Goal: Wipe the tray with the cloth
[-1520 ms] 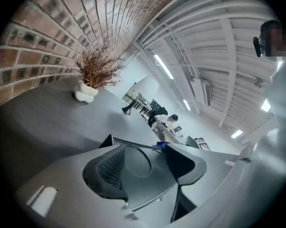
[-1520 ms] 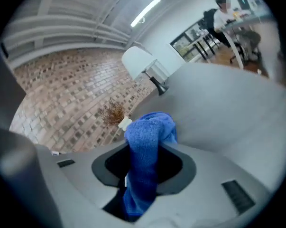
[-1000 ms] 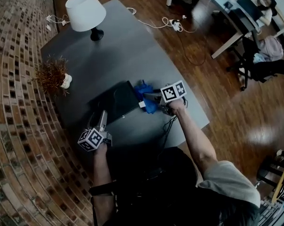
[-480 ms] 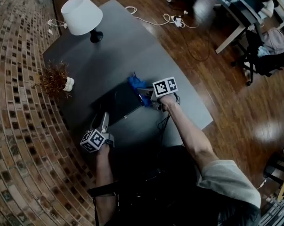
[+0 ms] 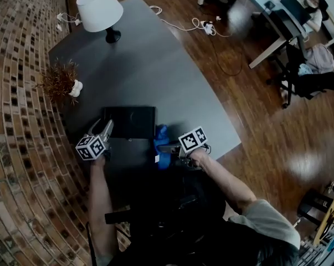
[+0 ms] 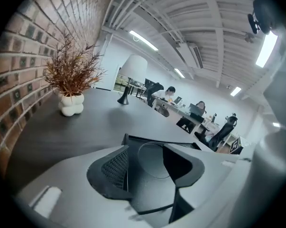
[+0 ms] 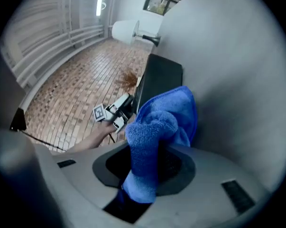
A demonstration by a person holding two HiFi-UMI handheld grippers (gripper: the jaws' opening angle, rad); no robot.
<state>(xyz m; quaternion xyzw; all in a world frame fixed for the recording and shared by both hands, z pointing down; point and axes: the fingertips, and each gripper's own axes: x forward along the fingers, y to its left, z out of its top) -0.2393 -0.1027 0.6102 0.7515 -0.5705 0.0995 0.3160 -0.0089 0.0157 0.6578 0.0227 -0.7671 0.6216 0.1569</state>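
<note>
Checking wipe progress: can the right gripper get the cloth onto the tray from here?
Probably yes: the right gripper, shut on the blue cloth, sits just beside the tray, off its right edge in the head view, nothing between them.

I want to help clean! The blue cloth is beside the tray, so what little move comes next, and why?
Probably slide the right gripper toward the black tray until the blue cloth sits on it. Its jaws pinch the cloth, but the cloth is off the tray's right edge, over the table.
</note>
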